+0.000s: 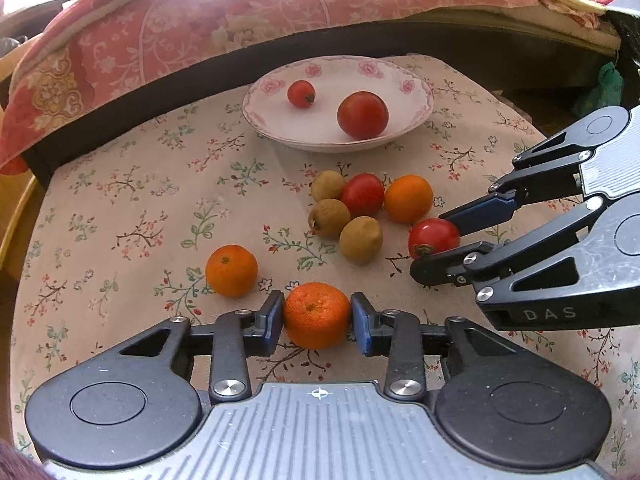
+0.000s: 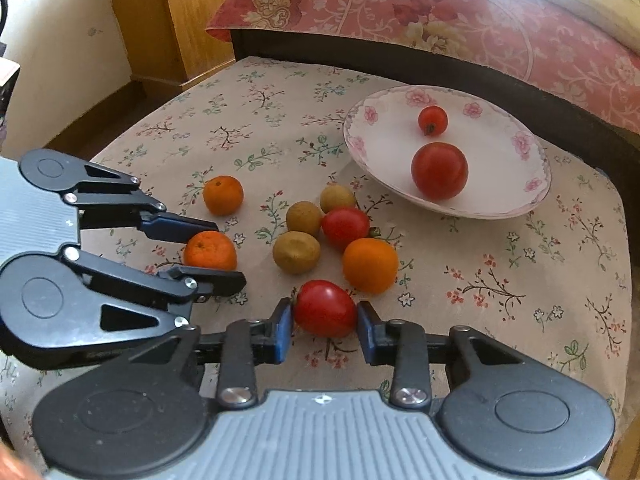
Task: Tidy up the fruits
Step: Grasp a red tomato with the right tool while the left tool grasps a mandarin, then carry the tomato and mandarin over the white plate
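The left gripper, at the bottom centre of its own view, is clamped on a wrinkled orange, both blue pads pressed to its sides. The right gripper, low in the centre of the right wrist view, is closed on a red tomato, pads touching both flanks. Both fruits sit on the cloth. In the left wrist view the right gripper's body, at the right edge, bears the letters "DAS".

The surface is a beige tablecloth printed with small flowering twigs. Behind it, across the top of the frame, runs a dark edge under a pink floral quilt. A wooden cabinet stands at the upper left of the right wrist view.

A white plate with pink roses on its rim sits above centre in the left wrist view. It holds a small tomato and a larger tomato, apart from each other.

Loose fruit clusters mid-frame: three brownish longans, another tomato and a smooth orange, touching or nearly so. One more orange lies lower left of them.
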